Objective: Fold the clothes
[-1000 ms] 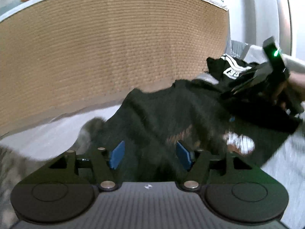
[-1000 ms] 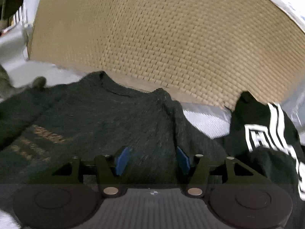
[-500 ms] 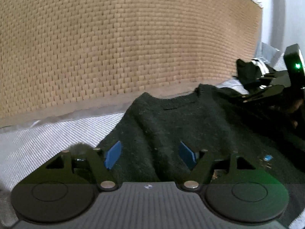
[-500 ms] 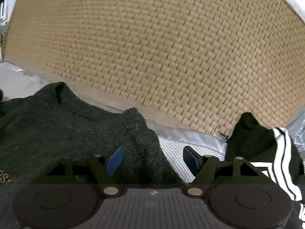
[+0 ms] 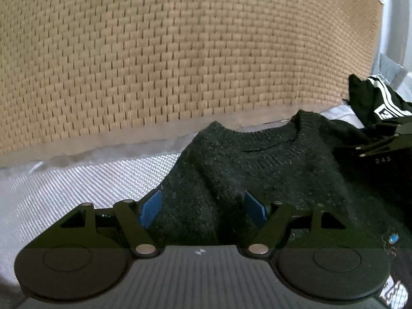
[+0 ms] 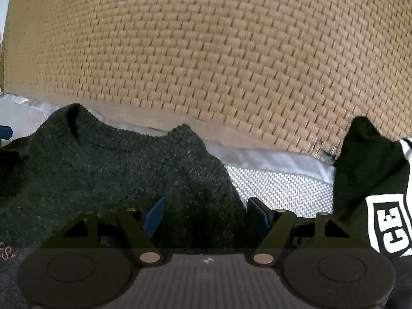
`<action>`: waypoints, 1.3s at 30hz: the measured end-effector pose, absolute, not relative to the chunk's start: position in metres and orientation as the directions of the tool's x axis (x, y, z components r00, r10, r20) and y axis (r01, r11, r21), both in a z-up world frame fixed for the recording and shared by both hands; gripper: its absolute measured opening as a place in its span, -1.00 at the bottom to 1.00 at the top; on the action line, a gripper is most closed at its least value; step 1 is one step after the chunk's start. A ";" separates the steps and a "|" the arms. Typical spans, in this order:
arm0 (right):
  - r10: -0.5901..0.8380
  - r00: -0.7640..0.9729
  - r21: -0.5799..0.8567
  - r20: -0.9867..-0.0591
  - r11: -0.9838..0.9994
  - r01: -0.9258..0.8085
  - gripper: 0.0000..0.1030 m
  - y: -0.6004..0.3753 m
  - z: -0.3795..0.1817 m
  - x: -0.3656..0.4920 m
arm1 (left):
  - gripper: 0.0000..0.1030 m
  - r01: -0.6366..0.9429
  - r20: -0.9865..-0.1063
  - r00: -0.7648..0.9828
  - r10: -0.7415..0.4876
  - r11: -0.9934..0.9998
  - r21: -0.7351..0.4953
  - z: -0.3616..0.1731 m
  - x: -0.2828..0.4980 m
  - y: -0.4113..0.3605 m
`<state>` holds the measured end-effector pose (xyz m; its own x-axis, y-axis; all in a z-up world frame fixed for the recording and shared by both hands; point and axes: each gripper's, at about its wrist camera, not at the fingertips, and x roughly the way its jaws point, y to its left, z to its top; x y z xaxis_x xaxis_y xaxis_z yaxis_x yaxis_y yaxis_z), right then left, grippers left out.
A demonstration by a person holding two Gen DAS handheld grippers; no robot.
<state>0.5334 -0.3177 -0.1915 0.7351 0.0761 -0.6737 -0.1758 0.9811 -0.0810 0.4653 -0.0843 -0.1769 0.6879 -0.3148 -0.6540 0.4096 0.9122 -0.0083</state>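
A dark knitted sweater [image 5: 257, 159] lies flat on a white textured sheet [image 5: 85, 180], its collar toward a woven tan headboard. My left gripper [image 5: 202, 208] stands open over the sweater's left shoulder, blue pads [image 5: 149, 207] either side of the knit. In the right wrist view my right gripper [image 6: 204, 215] is open over the same sweater's [image 6: 103, 170] right shoulder edge. The right gripper's black body [image 5: 381, 146] shows at the right of the left wrist view.
The woven tan headboard [image 6: 206, 51] rises close behind the sweater. A black garment with white stripes and lettering [image 6: 381, 200] is heaped at the right, also seen in the left wrist view as a black striped garment [image 5: 373, 100]. White sheet [image 6: 278, 185] shows between the two garments.
Both grippers have moved forward toward the headboard, from over the sweater's body to its shoulders by the collar. Both stayed open.
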 end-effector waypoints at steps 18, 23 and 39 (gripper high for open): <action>0.208 0.686 0.068 -0.698 0.972 -0.225 0.18 -0.326 -0.196 0.537 | 0.64 0.420 -0.712 0.629 -0.313 0.907 -0.028 -0.200 0.507 -0.092; 0.260 0.681 0.095 -0.685 0.958 -0.270 -0.44 -0.319 -0.192 0.535 | -0.62 0.432 -0.725 0.614 -0.313 0.902 -0.024 -0.195 0.506 -0.097; 0.050 0.804 -0.238 -0.592 0.943 -0.234 -0.66 -0.304 -0.136 0.552 | -0.83 0.418 -0.608 0.765 -0.211 0.882 0.219 -0.134 0.510 -0.124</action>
<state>0.5516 -0.3044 -0.1355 0.8041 0.0495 -0.5924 -0.2337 0.9426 -0.2384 0.5099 -0.1244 -0.1337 0.7653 -0.2110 -0.6081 0.4175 0.8818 0.2195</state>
